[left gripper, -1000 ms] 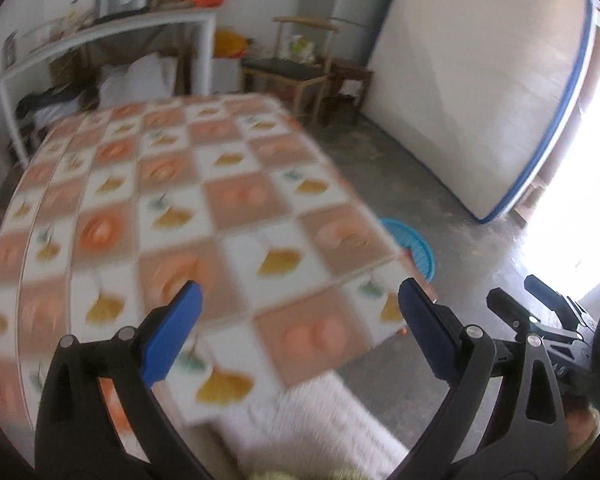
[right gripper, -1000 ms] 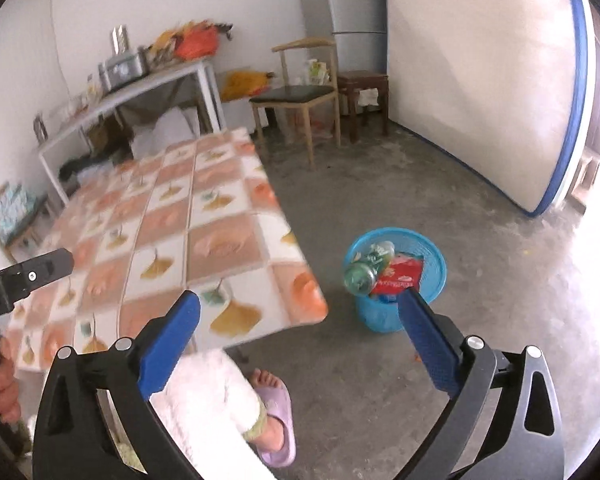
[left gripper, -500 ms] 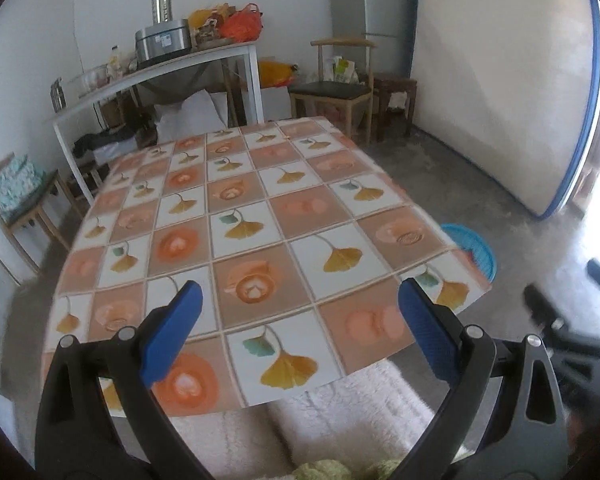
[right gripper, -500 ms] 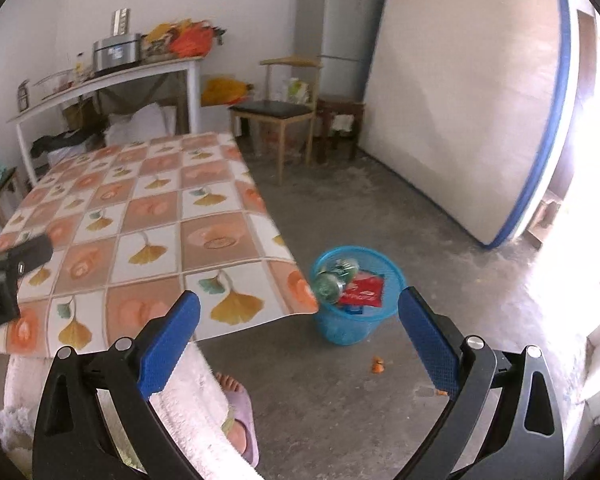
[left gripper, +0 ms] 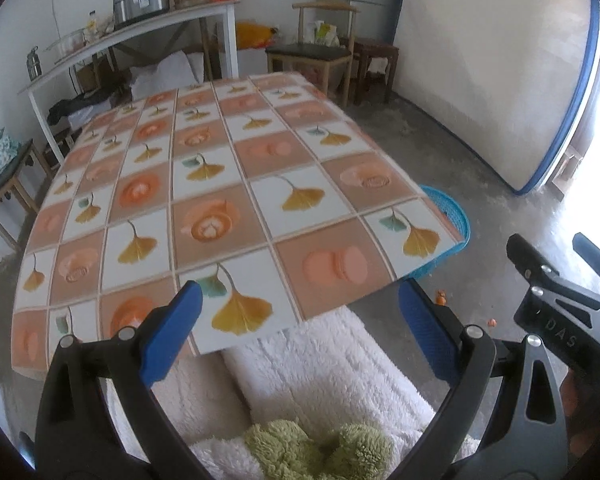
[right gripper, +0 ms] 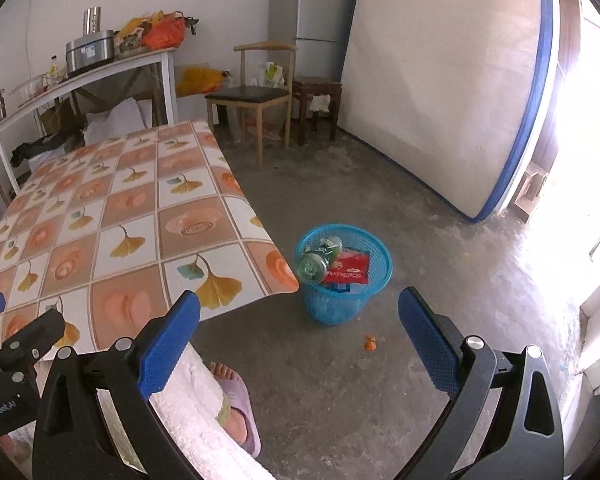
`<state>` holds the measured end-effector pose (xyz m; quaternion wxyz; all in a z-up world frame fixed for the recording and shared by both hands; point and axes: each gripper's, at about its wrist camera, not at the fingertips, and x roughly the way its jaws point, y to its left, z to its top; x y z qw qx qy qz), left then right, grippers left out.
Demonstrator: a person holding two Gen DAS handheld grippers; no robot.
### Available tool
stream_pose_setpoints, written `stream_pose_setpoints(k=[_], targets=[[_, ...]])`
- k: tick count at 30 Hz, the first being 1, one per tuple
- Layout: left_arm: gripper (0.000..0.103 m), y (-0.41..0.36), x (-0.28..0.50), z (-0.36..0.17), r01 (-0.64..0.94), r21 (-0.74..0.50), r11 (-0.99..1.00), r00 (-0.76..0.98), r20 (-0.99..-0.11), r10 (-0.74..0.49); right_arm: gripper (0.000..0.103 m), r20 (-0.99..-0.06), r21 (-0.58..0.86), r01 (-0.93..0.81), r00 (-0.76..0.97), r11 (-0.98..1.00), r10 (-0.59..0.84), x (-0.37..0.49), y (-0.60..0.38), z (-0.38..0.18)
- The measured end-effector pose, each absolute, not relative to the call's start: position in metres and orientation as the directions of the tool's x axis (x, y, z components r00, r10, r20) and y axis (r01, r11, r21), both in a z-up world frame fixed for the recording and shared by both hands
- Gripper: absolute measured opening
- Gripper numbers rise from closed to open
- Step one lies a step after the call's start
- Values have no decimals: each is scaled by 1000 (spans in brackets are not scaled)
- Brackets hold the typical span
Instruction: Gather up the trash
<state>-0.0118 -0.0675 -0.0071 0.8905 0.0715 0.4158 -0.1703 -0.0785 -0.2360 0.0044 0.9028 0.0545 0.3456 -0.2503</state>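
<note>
Both grippers are spread wide with nothing between the blue pads. The left gripper [left gripper: 298,320] hangs over the near edge of the table with the orange-and-white ginkgo-leaf oilcloth [left gripper: 220,184], the right gripper [right gripper: 300,332] off the table's right corner. The trash sits in the round blue plastic mesh basket [right gripper: 374,276] on the concrete floor just beside that corner: a green drink can [right gripper: 314,266] and a red snack wrapper [right gripper: 350,268]. A small orange scrap [right gripper: 369,344] lies on the floor near the basket.
</note>
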Motion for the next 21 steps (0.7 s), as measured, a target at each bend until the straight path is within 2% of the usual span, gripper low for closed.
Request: stream_pose_setpoints(k=[21], targets=[[95,-69,-14,5,348,26,937,652,-725,-222,97,-645,-81,520,623,851,-442,-86,-243,9]])
